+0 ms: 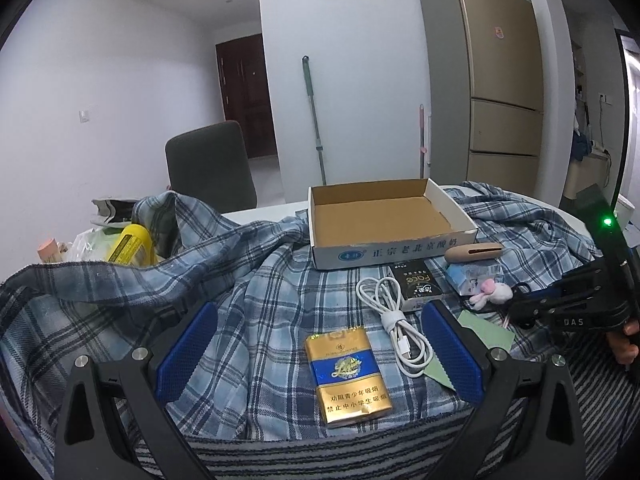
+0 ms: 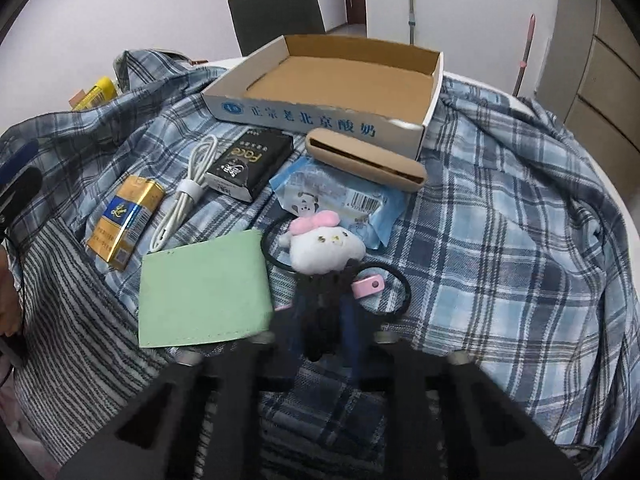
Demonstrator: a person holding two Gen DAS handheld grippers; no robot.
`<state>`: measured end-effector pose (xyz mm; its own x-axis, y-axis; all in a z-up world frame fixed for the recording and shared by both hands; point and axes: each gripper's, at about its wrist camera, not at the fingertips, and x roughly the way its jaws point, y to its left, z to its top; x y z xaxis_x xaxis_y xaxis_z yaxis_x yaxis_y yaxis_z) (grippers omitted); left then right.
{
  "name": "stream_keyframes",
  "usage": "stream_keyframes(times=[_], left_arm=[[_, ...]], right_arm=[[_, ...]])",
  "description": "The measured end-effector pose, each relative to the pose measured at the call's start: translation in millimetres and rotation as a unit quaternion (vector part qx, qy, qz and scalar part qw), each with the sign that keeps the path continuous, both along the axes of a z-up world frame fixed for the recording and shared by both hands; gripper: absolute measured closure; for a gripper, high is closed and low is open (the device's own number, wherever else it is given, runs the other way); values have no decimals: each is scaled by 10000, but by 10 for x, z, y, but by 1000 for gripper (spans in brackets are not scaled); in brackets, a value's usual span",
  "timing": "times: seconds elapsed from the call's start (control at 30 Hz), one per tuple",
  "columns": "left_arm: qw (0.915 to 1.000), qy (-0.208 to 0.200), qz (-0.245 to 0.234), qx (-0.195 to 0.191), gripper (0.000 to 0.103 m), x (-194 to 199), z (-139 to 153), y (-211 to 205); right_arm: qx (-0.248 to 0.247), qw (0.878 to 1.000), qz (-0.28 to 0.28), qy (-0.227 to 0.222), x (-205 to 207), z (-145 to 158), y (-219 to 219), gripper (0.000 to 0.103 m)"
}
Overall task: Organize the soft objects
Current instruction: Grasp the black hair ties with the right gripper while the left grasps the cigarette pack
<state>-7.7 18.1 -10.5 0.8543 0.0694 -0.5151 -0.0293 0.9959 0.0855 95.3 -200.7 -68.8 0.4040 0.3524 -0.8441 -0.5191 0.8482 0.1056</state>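
The cardboard box (image 2: 332, 80) sits open on the plaid cloth (image 2: 500, 216) with nothing visible inside, only its bare brown floor; it lies well beyond both grippers. The right gripper (image 2: 322, 300) has its dark fingers drawn close together, clenched on the black loop and base of the small plush toy (image 2: 326, 250), which pokes up just past the fingertips. The toy is white and rounded, with a pink bow on top and tiny dark eyes, and a pink tag (image 2: 368, 287) juts out beside the fingers. Just left of that gripper lies a green wallet (image 2: 204, 292); right behind the toy is a blue snack packet (image 2: 340, 200). The left gripper (image 1: 318, 354) hangs with its blue pads (image 1: 186, 354) spread wide, holding nothing, a gold cigarette pack (image 1: 346, 376) lying between them and a coiled white cable (image 1: 394, 320) beside it.
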Motion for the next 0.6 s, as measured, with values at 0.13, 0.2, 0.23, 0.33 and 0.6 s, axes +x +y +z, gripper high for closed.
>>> stream_keyframes(times=[0.13,0.2,0.23,0.33,0.6], left_arm=[[9999,104,57,-88,0,-7,17,39],[9997,185,92,-94,0,5,10,49],[9995,260,126,-95,0,19,3,52],[9988,426,184,-138,0,74,-35,59],[9911,1295,145,-256,10,395,-335,-16]], right_arm=[[160,9985,-182,-481,-107,192,-93,94],[347,9961,-265,-760,-173,336,-138,94],[445,9945,-301,-903,-199,411,-158,94],[737,9874,-371,-1348,-288,608,-156,94],[1090,9695,-369,-2162,-462,790,-69,94]])
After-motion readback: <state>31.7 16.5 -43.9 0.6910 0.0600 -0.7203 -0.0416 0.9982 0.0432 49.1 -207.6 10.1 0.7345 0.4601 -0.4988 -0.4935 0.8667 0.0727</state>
